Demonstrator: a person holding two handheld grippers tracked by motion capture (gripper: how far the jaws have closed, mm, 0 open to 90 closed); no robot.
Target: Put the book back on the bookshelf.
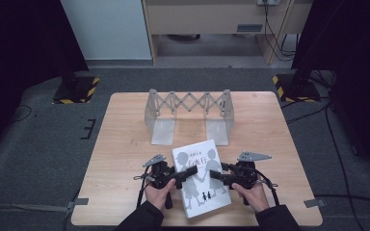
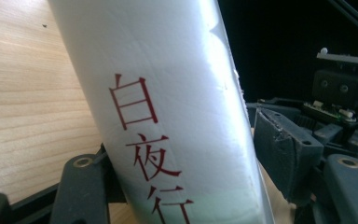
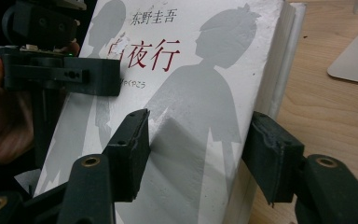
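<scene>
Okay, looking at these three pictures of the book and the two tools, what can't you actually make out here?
- Book back cover and underside: hidden in the high view, facing the table.
- Spine title, left gripper view: its lowest character is cut off by the bottom edge.
- Left tool: whether its jaws pinch the book can't be told; the spine blocks the contact.
- Cover title, right gripper view: first character covered by the left tool.
- Small print on the cover: too tiny in the high view.

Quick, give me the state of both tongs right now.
Left tongs: shut on the white book, gripping its spine side.
Right tongs: jaws straddle the book's other edge, one pad on the cover; full clamp cannot be told.
</scene>
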